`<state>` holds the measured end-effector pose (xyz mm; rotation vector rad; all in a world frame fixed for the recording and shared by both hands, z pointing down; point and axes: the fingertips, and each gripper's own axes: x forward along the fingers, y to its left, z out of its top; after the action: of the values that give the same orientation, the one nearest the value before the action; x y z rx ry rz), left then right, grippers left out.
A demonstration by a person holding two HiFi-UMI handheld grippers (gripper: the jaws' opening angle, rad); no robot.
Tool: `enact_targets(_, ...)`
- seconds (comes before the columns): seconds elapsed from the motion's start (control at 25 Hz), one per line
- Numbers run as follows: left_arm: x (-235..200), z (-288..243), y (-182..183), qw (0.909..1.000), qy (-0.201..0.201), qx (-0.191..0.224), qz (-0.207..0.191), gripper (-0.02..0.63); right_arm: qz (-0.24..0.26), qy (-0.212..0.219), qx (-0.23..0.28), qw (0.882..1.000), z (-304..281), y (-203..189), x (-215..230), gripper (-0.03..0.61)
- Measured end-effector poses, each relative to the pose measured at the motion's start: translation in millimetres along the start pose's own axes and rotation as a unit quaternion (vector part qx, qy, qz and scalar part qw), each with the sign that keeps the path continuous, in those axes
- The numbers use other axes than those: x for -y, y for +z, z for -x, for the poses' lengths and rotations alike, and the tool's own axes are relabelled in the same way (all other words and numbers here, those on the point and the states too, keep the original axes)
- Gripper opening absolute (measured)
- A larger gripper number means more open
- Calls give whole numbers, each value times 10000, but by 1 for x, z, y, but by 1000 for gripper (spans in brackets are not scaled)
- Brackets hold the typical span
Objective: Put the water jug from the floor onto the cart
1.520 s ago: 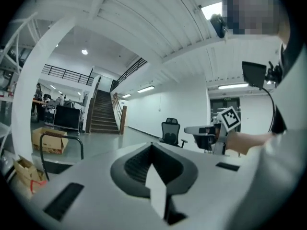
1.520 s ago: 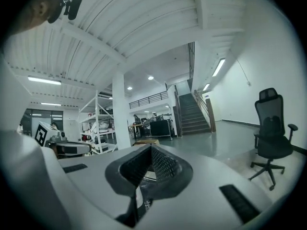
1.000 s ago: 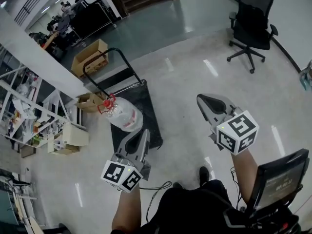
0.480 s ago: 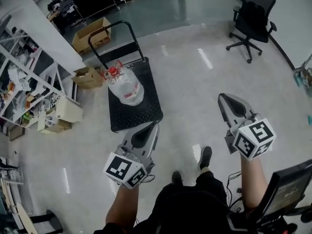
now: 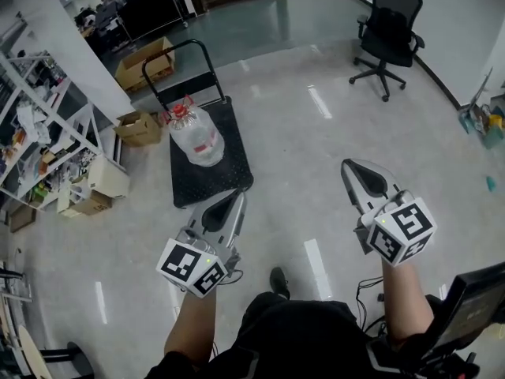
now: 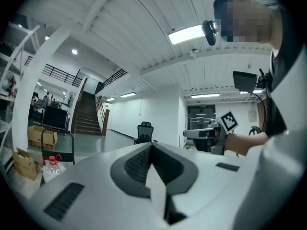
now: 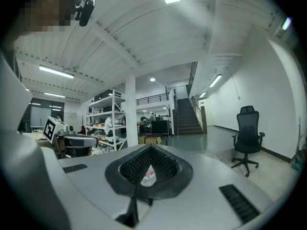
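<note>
Both grippers point forward at about the same height, and both pairs of fingers are clenched on nothing. In each gripper view we see the pads meeting at the tip with no object caught between them.

The water jug [image 5: 197,136] is not on the floor. It stands upright on the dark deck of the cart [image 5: 211,181], its long axis vertical, with the red cap on top and the cart's push handle behind it. From the left gripper [image 5: 234,199] the jug lies ahead and a little to the left, and a bare strip of deck lies between the two. The right gripper [image 5: 352,165] is well apart from it, and the jug sits ahead and far to that gripper's left. So the left hand is clearly the nearer one.

We judge the placing already done, with neither hand needing to close on anything now.

The glossy pale floor [image 5: 316,125] is level and reflects the ceiling lights. Its sheen suggests the cart would roll easily if it were bumped. An office chair [image 5: 384,30] stands well off to the right. A cardboard box [image 5: 142,63] and cluttered shelving [image 5: 35,133] crowd the left side, near the cart.
</note>
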<state>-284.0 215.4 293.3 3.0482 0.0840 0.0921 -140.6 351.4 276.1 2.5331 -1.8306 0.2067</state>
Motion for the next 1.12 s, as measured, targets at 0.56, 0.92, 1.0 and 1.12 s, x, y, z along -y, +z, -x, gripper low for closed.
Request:
enact_targets(0.56,172,89,2,9993,369,-35,81,-6,-123,302,33,9995,172,-22,-40,0)
enact_targets(0.92,171,144,15,9992,384,59,-128,-6,41,224,119,9997,186,-4,-94,0)
enact_targets(1.0,164,155,13,9990,424,86,-92,-6,114,213,97,9997,185,-3,-103,0)
enact_targets(1.12,157,166,14,9990,416,140,-95,-6,119,161,99,9997,182,-2,-112,0)
